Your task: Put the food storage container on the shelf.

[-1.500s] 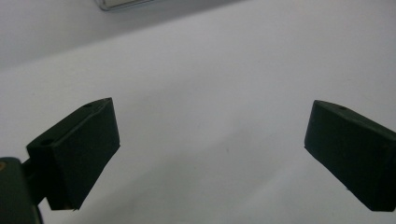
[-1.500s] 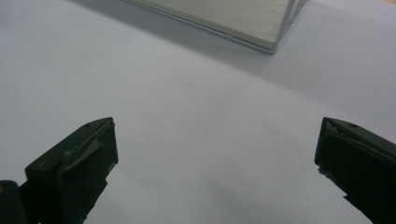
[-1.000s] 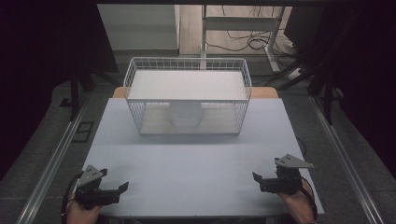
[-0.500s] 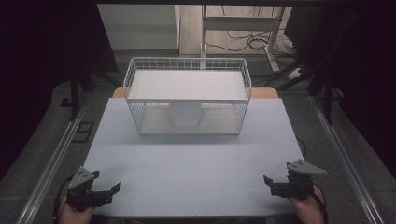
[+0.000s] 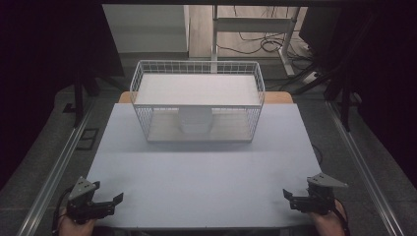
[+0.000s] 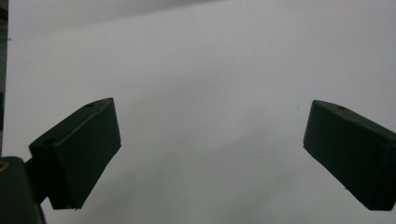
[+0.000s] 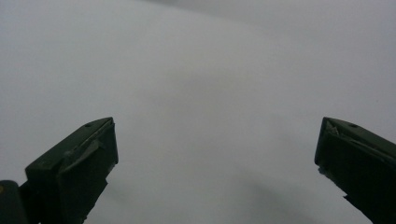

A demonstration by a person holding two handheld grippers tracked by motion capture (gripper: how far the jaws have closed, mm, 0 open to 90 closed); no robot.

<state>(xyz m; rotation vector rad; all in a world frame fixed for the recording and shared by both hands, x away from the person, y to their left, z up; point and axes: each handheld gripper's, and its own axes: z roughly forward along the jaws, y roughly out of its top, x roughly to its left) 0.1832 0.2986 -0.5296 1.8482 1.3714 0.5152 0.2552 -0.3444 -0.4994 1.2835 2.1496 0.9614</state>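
Left hand-held gripper (image 5: 118, 198): jaws wide apart, empty, near bench (image 5: 206, 172) corner.
Right hand-held gripper (image 5: 286, 194): jaws wide apart, empty, opposite near corner.
Wire basket (image 5: 142, 83): far bench edge, well apart from both.
White cylinder (image 5: 195, 119): under basket shelf.

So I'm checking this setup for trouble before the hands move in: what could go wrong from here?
1. The white round container sits inside the wire basket, under its white shelf; reaching in from above looks blocked, and jaws could catch on the wires.
2. The left gripper and right gripper hover open at the table's near edge, far from the basket, so a long reach might nudge it.
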